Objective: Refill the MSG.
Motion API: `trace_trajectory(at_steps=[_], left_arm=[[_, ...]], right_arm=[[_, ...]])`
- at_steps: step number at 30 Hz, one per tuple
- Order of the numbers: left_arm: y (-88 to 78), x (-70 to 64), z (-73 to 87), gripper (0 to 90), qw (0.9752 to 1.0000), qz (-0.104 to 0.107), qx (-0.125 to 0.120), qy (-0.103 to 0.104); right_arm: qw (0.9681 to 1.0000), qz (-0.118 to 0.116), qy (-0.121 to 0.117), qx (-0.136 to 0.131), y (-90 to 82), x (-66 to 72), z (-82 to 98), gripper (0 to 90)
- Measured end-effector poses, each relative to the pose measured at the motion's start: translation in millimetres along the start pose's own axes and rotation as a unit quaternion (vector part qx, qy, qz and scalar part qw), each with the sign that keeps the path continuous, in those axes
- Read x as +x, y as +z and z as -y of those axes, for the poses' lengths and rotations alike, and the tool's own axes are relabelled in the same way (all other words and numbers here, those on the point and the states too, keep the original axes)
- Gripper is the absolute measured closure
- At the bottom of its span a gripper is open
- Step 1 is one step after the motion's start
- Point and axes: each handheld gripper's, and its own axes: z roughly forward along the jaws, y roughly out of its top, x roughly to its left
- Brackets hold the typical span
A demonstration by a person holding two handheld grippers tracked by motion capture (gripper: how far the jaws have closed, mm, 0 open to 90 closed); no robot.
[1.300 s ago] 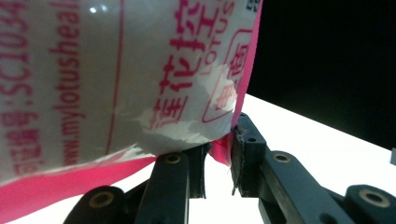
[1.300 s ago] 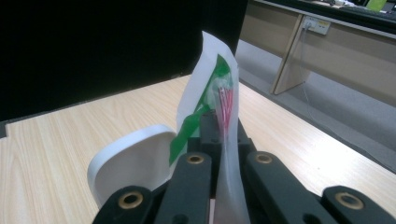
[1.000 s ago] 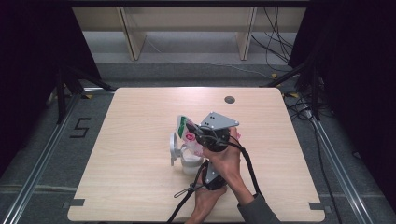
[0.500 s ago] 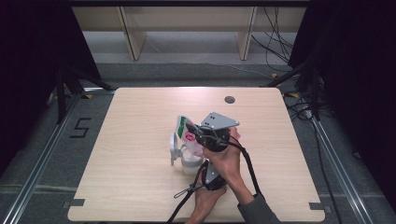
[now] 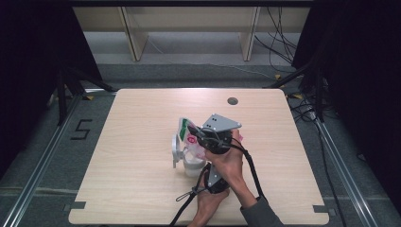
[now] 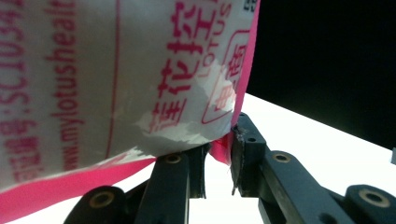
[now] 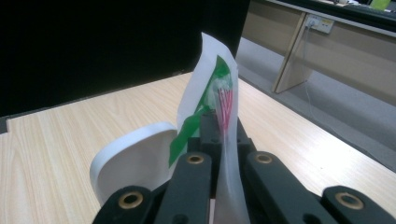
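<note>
Right now you have both grippers on one thin plastic packet [image 5: 190,136], held up just above the middle of the wooden table [image 5: 142,179], a little toward your side. The packet is white and glossy, with a bright pink border along its edge and red printing: Chinese characters, a boxed label and a web address running sideways. In the left gripper view that printed face [image 6: 116,74] sits very close to the camera, with creases and a shiny patch across the lettering. In the right gripper view you see the packet [image 7: 212,88] nearly edge-on, standing upright, with a green stripe down one side and fine red lines near its top.

Your left gripper [image 6: 219,156] has its jaws drawn close, pinching the pink bottom corner of the packet between the pads. Your right gripper [image 7: 224,135] has its jaws pressed together on the packet's thin edge, which rises straight up between them.

Just beside the packet, toward the left of the high view, a white cup [image 5: 189,163] stands on the table with a round white lid [image 5: 175,147] propped at its side; that lid [image 7: 135,161] shows as a pale curved disc behind your right gripper's jaws. Your hands [image 5: 227,163] come in from the near edge, one in front of the other.
</note>
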Motion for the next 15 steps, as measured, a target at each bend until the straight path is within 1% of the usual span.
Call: trace_trajectory(at_steps=[1,2,3,4,5,6,7,10,11,12,13,14,15], left_arm=[[0.0,0.0,0.0,76.9,1.0,0.0,0.0,0.0],[0.2,-0.2,0.0,76.9,1.0,0.001,-0.001,0.0],[0.0,-0.2,0.1,76.9,1.0,0.0,0.0,0.001],[-0.1,-0.4,0.3,76.8,1.0,0.001,0.0,-0.003],[0.0,0.1,0.6,76.9,1.0,0.0,0.002,0.001],[0.1,0.0,0.5,76.9,1.0,-0.002,0.002,0.003],[0.3,-0.2,0.2,76.9,1.0,0.001,0.0,-0.002],[-0.1,-0.5,0.2,76.9,1.0,0.0,0.0,-0.002],[-0.1,-0.6,0.3,76.9,1.0,0.0,-0.001,-0.002],[0.0,-0.6,0.2,76.9,1.0,0.0,-0.002,-0.002],[0.3,-0.7,0.1,76.9,1.0,0.001,-0.003,-0.003],[0.3,-1.0,0.1,76.9,1.0,0.001,-0.004,-0.003],[-0.1,-1.1,0.1,76.8,1.0,-0.001,-0.002,-0.002]], right_arm=[[1.0,0.0,0.0,0.0,0.0,0.0,0.0,90.0],[1.0,-0.005,0.003,0.002,-0.1,0.3,-0.1,90.0],[1.0,-0.005,0.002,0.005,-0.7,-0.1,-0.4,90.0],[1.0,0.001,-0.005,-0.002,-0.3,-1.6,-0.3,90.0],[1.0,-0.001,-0.006,-0.003,0.2,-2.4,0.0,90.0],[1.0,-0.002,0.001,0.002,-0.3,-1.7,0.1,90.0],[1.0,0.001,-0.006,-0.001,-0.5,-2.2,0.0,90.0],[1.0,0.0,-0.004,-0.004,0.0,-2.2,0.0,90.0],[1.0,-0.004,0.001,-0.008,0.1,-2.4,0.2,90.0],[1.0,0.001,-0.005,-0.008,-0.7,-3.2,-0.1,90.0],[0.9999,0.008,-0.005,-0.012,-0.6,-2.5,0.0,90.0],[0.9999,0.005,0.006,-0.007,-1.3,-1.0,0.1,90.0],[1.0,0.006,0.001,-0.008,-1.1,-1.5,-0.1,90.0]])
